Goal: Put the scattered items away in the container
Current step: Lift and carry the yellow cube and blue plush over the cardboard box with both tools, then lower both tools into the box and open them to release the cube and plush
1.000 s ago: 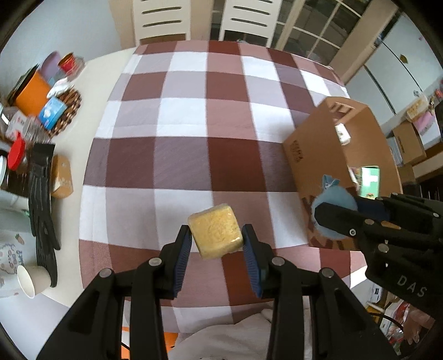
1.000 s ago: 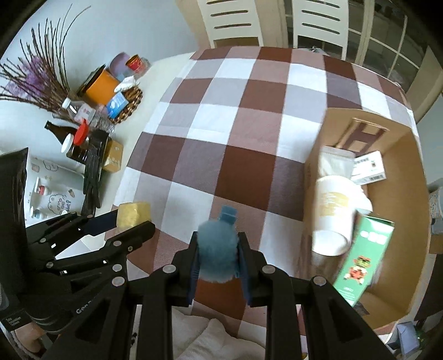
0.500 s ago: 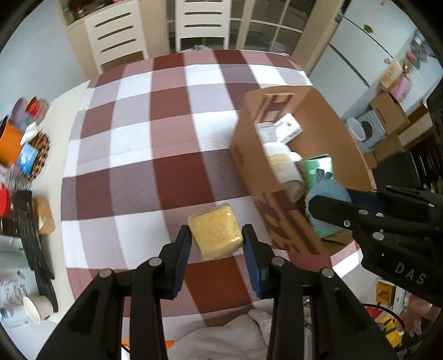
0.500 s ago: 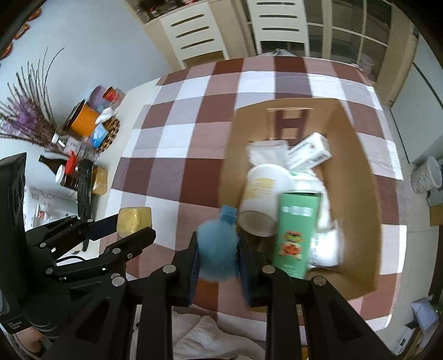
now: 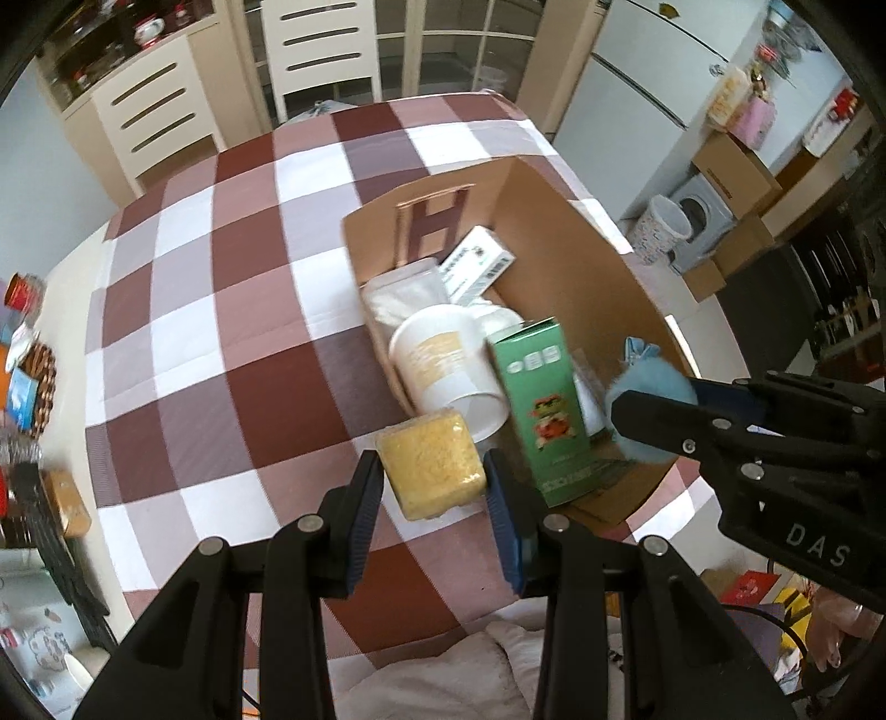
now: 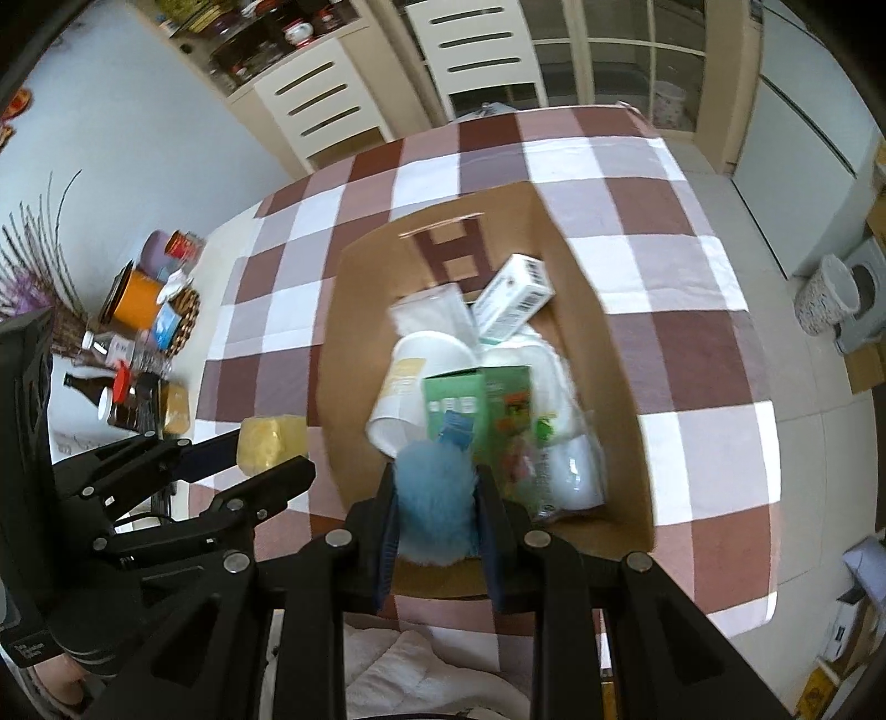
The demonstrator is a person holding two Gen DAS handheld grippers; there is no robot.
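My left gripper (image 5: pixel 433 482) is shut on a yellow sponge block (image 5: pixel 431 469) and holds it in the air at the near left edge of the open cardboard box (image 5: pixel 576 243). My right gripper (image 6: pixel 434 507) is shut on a fluffy blue ball (image 6: pixel 435 493) with a blue tag and holds it over the box's near wall (image 6: pixel 626 360). The sponge also shows in the right wrist view (image 6: pixel 271 443), the blue ball in the left wrist view (image 5: pixel 648 387). Inside the box lie a white cup (image 5: pixel 448 365), a green carton (image 5: pixel 545 404), a white packet and a small white box (image 6: pixel 512 299).
The box stands on a table with a brown-and-white checked cloth (image 5: pixel 221 332). At the table's left edge are bottles (image 6: pixel 105 390), an orange tin (image 6: pixel 133 299), a basket and cups. White chairs (image 6: pixel 476 44) stand behind the table. Floor with bins is to the right.
Both grippers have swung right and up towards the box, each still holding its item. The box's inside has come fully into view below them.
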